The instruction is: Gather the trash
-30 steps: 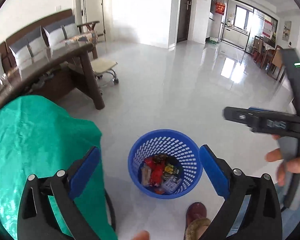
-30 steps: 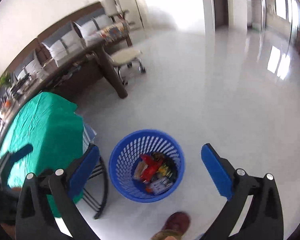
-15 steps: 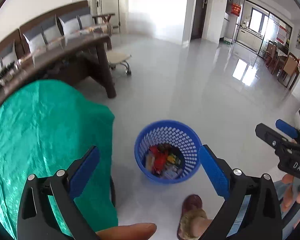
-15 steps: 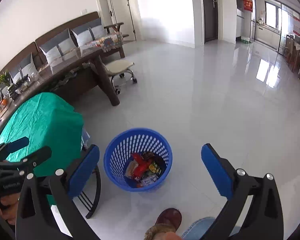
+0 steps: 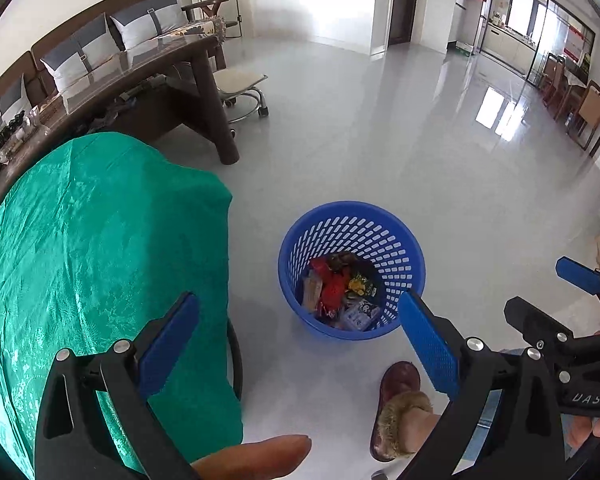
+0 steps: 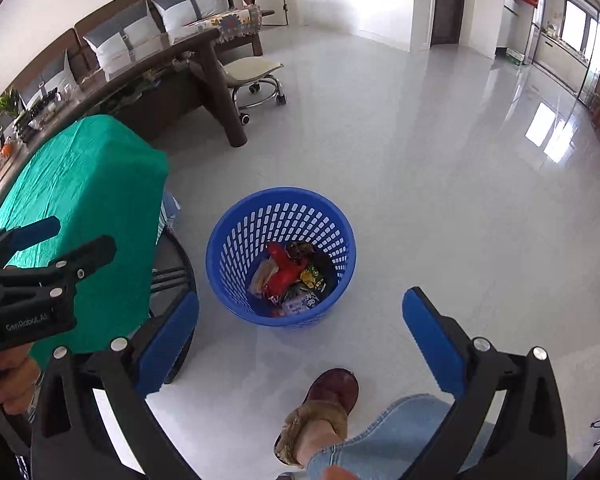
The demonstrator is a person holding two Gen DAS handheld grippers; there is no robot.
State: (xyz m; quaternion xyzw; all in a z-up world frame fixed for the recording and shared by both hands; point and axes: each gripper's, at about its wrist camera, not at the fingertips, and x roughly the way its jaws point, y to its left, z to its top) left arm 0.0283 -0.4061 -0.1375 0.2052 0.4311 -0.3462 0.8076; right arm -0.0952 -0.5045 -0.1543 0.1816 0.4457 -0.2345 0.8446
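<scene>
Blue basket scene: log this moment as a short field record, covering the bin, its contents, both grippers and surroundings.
bin: blue basket, upright on the grey floor
contents: mixed wrappers, red ones among them, covering the bottom
left gripper: open, empty
right gripper: open, empty
beside bin: table under a green cloth, to the basket's left in both views
person: slippered foot on the floor, near side of the basket
loose trash on floor: none seen

Both wrist views look steeply down from well above, sharing the blue basket [image 5: 352,268] [image 6: 281,256] on the floor.
</scene>
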